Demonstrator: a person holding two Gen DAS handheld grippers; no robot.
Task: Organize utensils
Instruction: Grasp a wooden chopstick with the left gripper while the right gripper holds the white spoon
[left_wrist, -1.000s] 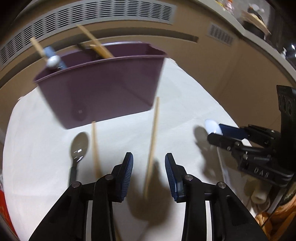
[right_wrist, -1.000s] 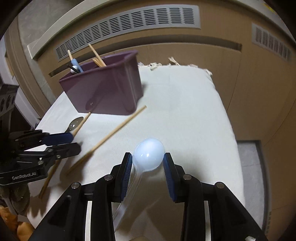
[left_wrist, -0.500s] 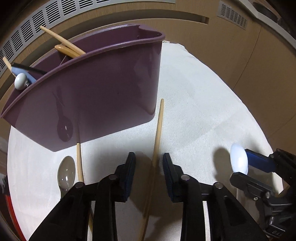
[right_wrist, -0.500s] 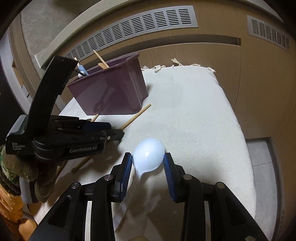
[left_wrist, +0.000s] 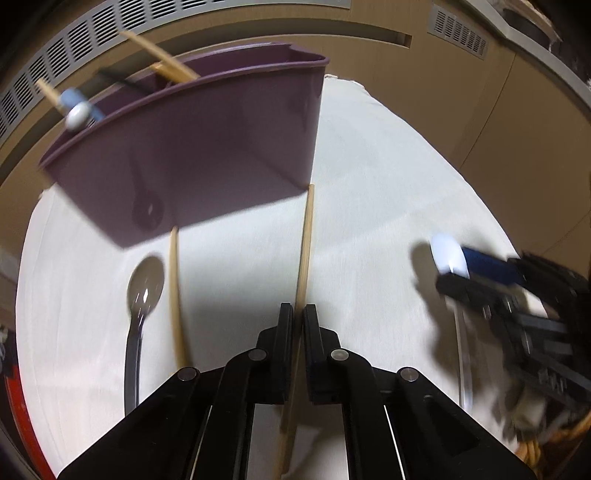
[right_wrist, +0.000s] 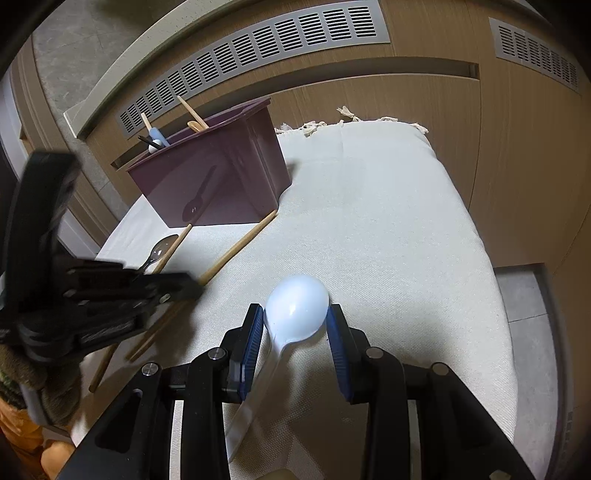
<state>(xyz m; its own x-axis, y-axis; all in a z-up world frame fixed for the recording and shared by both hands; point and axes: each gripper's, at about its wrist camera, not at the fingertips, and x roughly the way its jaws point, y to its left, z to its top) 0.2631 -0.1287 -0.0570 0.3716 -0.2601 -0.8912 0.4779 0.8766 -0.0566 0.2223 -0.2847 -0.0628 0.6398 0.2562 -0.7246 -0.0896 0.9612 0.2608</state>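
A purple bin (left_wrist: 207, 147) stands on the white cloth and holds several utensils; it also shows in the right wrist view (right_wrist: 221, 173). My left gripper (left_wrist: 298, 314) is shut on a wooden chopstick (left_wrist: 304, 251) that lies with its far tip at the bin's corner. A second chopstick (left_wrist: 174, 291) and a dark spoon (left_wrist: 142, 291) lie to its left. My right gripper (right_wrist: 295, 321) is shut on the bowl of a white plastic spoon (right_wrist: 295, 306), seen at the right in the left wrist view (left_wrist: 448, 254).
The white cloth (right_wrist: 388, 221) covers a table with a fringed far edge. A wooden wall with vent grilles (right_wrist: 258, 59) stands behind the bin. The table drops off at the right toward a grey floor (right_wrist: 528, 291).
My left gripper has closed on the chopstick; its fingers stood apart around it before. The right gripper still holds the white spoon and has shifted little.
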